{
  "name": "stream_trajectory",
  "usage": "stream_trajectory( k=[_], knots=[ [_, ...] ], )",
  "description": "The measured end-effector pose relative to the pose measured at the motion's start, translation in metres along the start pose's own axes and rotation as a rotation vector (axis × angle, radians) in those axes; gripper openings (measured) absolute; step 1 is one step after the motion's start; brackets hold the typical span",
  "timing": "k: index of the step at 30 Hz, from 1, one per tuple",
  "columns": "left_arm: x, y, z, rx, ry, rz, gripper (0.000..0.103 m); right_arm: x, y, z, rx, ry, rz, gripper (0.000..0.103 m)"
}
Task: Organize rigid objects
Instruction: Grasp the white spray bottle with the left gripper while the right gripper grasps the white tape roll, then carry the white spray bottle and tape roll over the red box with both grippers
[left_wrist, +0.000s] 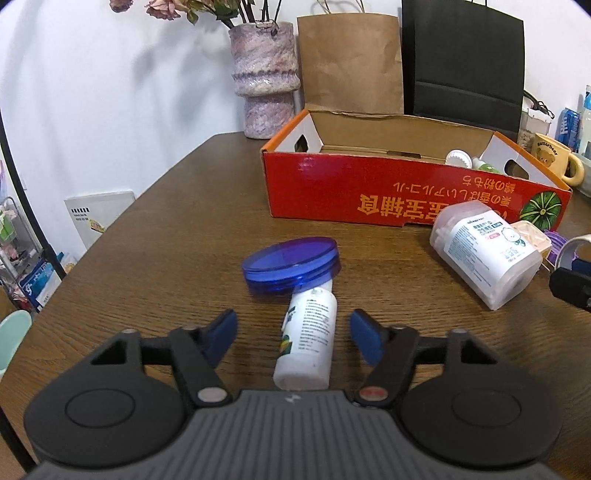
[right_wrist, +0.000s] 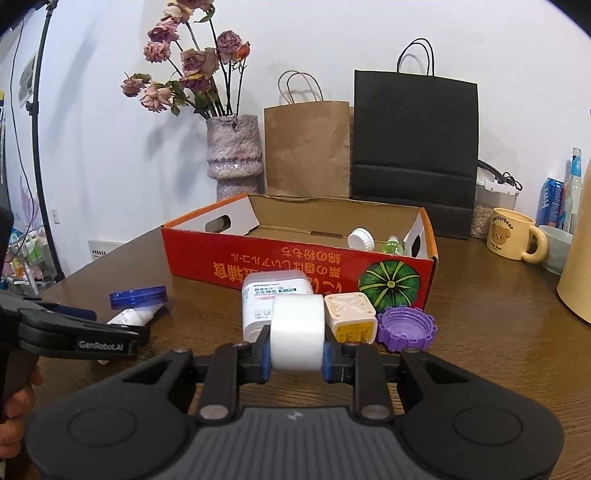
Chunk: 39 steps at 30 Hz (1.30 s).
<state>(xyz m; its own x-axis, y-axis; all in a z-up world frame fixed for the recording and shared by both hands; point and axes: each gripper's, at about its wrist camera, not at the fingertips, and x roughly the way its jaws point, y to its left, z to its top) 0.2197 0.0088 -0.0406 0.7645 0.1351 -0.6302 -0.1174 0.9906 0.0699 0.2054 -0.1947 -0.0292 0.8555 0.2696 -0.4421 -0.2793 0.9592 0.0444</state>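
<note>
Left wrist view: the left tool (left_wrist: 293, 334) straddles a small white tube (left_wrist: 308, 339) lying on the brown desk (left_wrist: 166, 229), its blue pads on either side of the tube and clear of it, so nothing is gripped there yet. The tube lies flat, its long axis running away from the camera, roughly in line with the tool; its far, narrower end tucks under a round blue lid (left_wrist: 291, 264) that leans on it (the near end is the flat base). This looks like the pick-up step for the tube. The next move calls for squeezing the pads onto its sides and drawing it out carefully so the lid does not get dragged along, then carrying it to the red cardboard box (left_wrist: 406, 192) behind.

In the right wrist view, the right tool (right_wrist: 296, 354) is clenched on a white roll (right_wrist: 296, 334), held just above the desk in front of a white plastic container (right_wrist: 275, 295), a cream square box (right_wrist: 351, 317) and a purple cap (right_wrist: 406, 328).
</note>
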Motion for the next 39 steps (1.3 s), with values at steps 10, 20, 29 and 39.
stream_trajectory(
  k=[10,20,29,39],
  knots=[
    [0.0,-0.004,-0.002,0.009,-0.004,-0.068,0.032,-0.001,0.003,-0.001,-0.007,-0.001,-0.001,0.024],
    [-0.02,-0.016,-0.01,0.04,-0.044,-0.152,0.029,-0.003,0.002,-0.001,-0.002,-0.009,-0.008,0.024],
    [-0.041,-0.022,-0.01,0.032,-0.095,-0.172,0.029,-0.006,0.001,-0.001,0.002,-0.019,-0.016,0.024],
    [-0.056,-0.025,0.006,0.026,-0.151,-0.177,0.029,-0.015,0.001,0.009,0.001,-0.053,-0.012,0.024]
  ],
)
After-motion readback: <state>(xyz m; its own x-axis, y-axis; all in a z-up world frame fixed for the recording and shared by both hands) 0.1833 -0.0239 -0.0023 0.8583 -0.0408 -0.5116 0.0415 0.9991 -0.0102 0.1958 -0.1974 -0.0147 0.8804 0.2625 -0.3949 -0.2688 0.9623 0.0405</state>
